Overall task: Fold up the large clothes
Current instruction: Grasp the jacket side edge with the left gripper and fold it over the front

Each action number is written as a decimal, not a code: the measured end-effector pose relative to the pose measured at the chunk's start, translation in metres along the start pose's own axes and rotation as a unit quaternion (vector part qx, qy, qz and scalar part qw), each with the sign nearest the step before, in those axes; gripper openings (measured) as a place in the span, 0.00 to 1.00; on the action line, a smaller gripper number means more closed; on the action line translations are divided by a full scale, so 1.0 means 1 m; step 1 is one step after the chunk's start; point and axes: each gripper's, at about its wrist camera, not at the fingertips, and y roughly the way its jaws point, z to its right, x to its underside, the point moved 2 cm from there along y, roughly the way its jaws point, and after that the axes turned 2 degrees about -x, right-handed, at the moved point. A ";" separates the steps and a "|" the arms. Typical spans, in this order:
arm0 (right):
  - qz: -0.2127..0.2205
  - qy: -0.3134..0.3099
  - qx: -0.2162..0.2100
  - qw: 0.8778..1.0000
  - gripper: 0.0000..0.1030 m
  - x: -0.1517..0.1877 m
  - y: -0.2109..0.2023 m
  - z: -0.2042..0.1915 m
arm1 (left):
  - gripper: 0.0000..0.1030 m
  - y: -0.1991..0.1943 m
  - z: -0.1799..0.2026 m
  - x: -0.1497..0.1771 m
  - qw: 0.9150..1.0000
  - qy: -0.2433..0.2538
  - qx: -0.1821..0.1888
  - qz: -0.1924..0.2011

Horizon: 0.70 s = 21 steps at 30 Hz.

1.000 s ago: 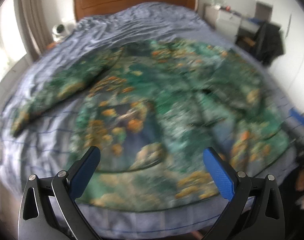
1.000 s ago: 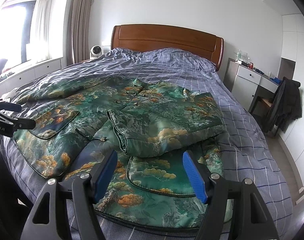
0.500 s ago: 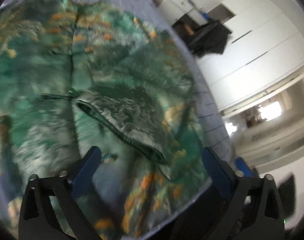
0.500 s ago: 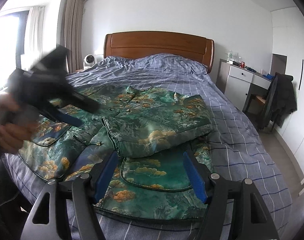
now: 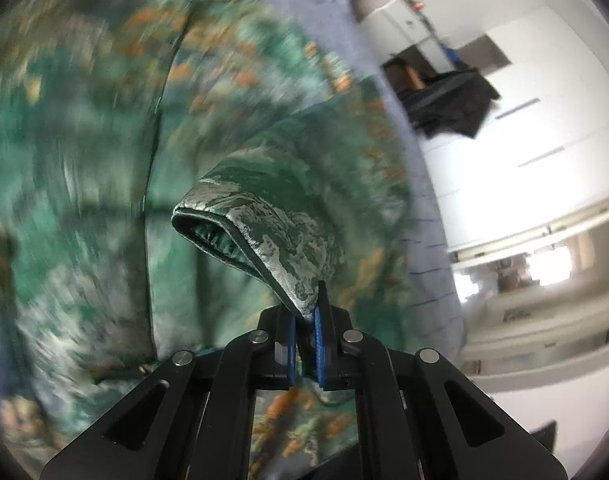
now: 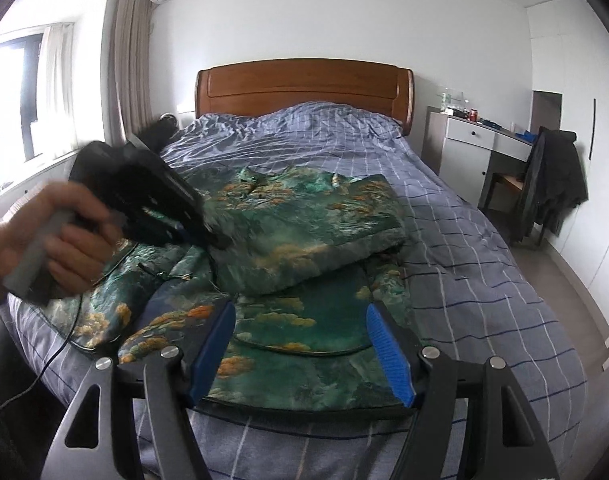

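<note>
**Left jaws pinching the sleeve cuff, right gripper waiting at the hem**

I have the left gripper (image 5: 304, 330) closed tight on the cuff (image 5: 240, 236) of the green brocade jacket with orange and silver landscape print (image 6: 304, 224); its blue pads have a fold of the piped edge nipped between them, and the sleeve rises off the garment toward the camera. My right gripper (image 6: 300, 350) hangs with its jaws spread wide and holds nothing, poised over the jacket's near hem.

The jacket lies spread on the blue checked duvet (image 6: 444, 240), on the half of it farthest from the wooden headboard (image 6: 304, 84). One side is already folded in over the body; the other side lies flat, nearer the window.

I judge the cloth thick, padded and fairly heavy, so it should hold a crease but drag on the duvet. The satin face looks slippery, so a shallow pinch could slide out. I would keep my grips on the piped edges and corners, where the doubled cloth gives the pads something to bite.
</note>
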 end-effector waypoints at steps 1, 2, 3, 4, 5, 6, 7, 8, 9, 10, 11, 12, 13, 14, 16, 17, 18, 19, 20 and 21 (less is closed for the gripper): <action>0.000 0.004 0.003 1.000 0.68 -0.001 0.000 0.004 | 0.05 -0.008 0.006 -0.009 1.000 0.014 -0.004 0.007; 0.000 0.008 0.004 1.000 0.68 -0.002 0.000 0.008 | 0.05 -0.018 0.010 -0.025 0.999 0.039 -0.021 0.021; 0.000 0.013 0.005 1.000 0.68 -0.003 0.001 0.013 | 0.05 -0.024 0.010 -0.037 0.997 0.052 -0.038 0.034; 0.000 0.016 0.006 1.000 0.68 -0.006 0.003 0.018 | 0.05 -0.028 0.007 -0.049 0.996 0.062 -0.056 0.044; 0.000 0.018 0.007 1.000 0.68 -0.008 0.004 0.023 | 0.05 -0.030 -0.001 -0.070 0.993 0.070 -0.079 0.054; 0.000 0.019 0.004 1.000 0.68 -0.013 0.007 0.030 | 0.05 -0.030 -0.010 -0.083 0.991 0.071 -0.092 0.059; -0.001 0.018 0.001 1.000 0.68 -0.018 0.010 0.036 | 0.05 -0.029 -0.023 -0.099 0.989 0.070 -0.113 0.066; -0.002 0.016 -0.004 1.000 0.68 -0.025 0.015 0.043 | 0.05 -0.024 -0.032 -0.108 0.988 0.069 -0.125 0.067; -0.004 0.014 -0.008 1.000 0.68 -0.034 0.020 0.052 | 0.05 -0.016 -0.049 -0.122 0.986 0.063 -0.141 0.064; -0.006 0.013 -0.010 1.000 0.68 -0.042 0.026 0.060 | 0.05 -0.008 -0.066 -0.134 0.985 0.052 -0.154 0.061; -0.009 0.010 -0.011 1.000 0.68 -0.054 0.034 0.069 | 0.05 -0.002 -0.075 -0.139 0.985 0.045 -0.157 0.057; -0.010 0.007 -0.012 1.000 0.68 -0.065 0.041 0.076 | 0.05 0.006 -0.089 -0.143 0.986 0.033 -0.156 0.050; -0.013 0.001 -0.014 1.000 0.68 -0.077 0.053 0.085 | 0.05 0.010 -0.097 -0.142 0.987 0.025 -0.153 0.045; -0.019 -0.008 -0.014 1.000 0.68 -0.086 0.064 0.090 | 0.06 0.019 -0.106 -0.141 0.988 0.017 -0.150 0.040; -0.040 -0.027 -0.014 0.999 0.68 -0.105 0.098 0.101 | 0.12 0.030 -0.116 -0.138 0.988 0.007 -0.148 0.037; -0.052 -0.031 -0.015 0.998 0.68 -0.112 0.114 0.105 | 0.14 0.036 -0.120 -0.137 0.988 0.000 -0.149 0.038; -0.065 -0.029 -0.018 0.997 0.68 -0.121 0.134 0.110 | 0.25 0.038 -0.123 -0.135 0.987 -0.006 -0.154 0.040; -0.075 -0.024 -0.022 0.997 0.68 -0.128 0.152 0.115 | 0.37 0.037 -0.124 -0.133 0.987 -0.011 -0.157 0.043; -0.088 -0.012 -0.030 0.996 0.68 -0.137 0.176 0.121 | 0.43 0.038 -0.126 -0.133 0.986 -0.016 -0.158 0.048; -0.097 -0.002 -0.033 0.995 0.68 -0.143 0.193 0.125 | 0.46 0.039 -0.125 -0.133 0.986 -0.017 -0.155 0.053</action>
